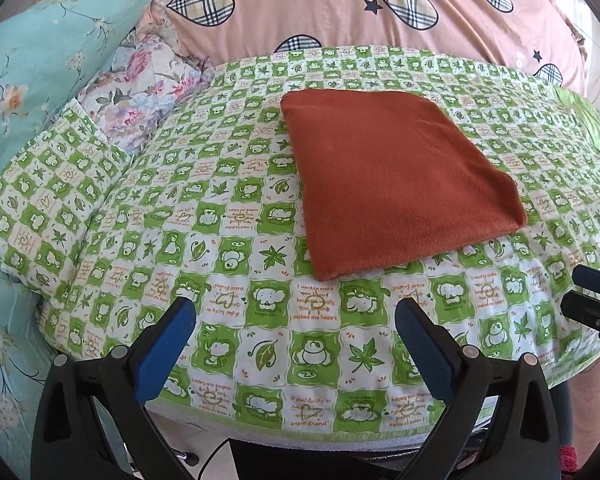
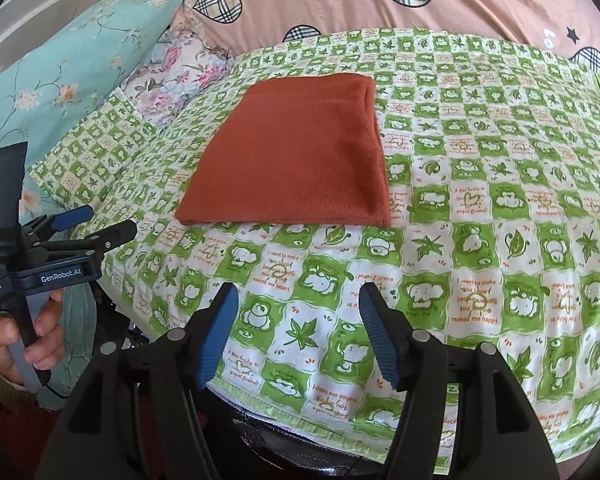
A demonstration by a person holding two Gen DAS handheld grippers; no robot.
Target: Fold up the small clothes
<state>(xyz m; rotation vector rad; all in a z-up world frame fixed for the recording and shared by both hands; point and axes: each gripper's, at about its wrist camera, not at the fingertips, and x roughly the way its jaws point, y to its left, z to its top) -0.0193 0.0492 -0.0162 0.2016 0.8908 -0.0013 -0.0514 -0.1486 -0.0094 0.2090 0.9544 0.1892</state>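
Observation:
A rust-red cloth (image 1: 396,180) (image 2: 296,152) lies folded into a flat rectangle on the green checked sheet (image 1: 220,240) (image 2: 480,240). My left gripper (image 1: 294,308) hovers over the sheet just short of the cloth's near corner, its blue pads wide apart with nothing between them. My right gripper (image 2: 299,296) is also open and empty, a little short of the cloth's near edge. The right wrist view shows the left gripper (image 2: 112,219) off to the left, held by a hand (image 2: 28,340). The right gripper's fingers (image 1: 592,300) poke in at the right edge of the left wrist view.
A pink quilt with plaid hearts (image 1: 340,8) (image 2: 380,0) is heaped behind the sheet. A teal floral pillow (image 1: 40,60) (image 2: 60,80) and a smaller flowered cushion (image 1: 148,72) lie at the left. The sheet's front hem (image 1: 300,428) runs just under the grippers.

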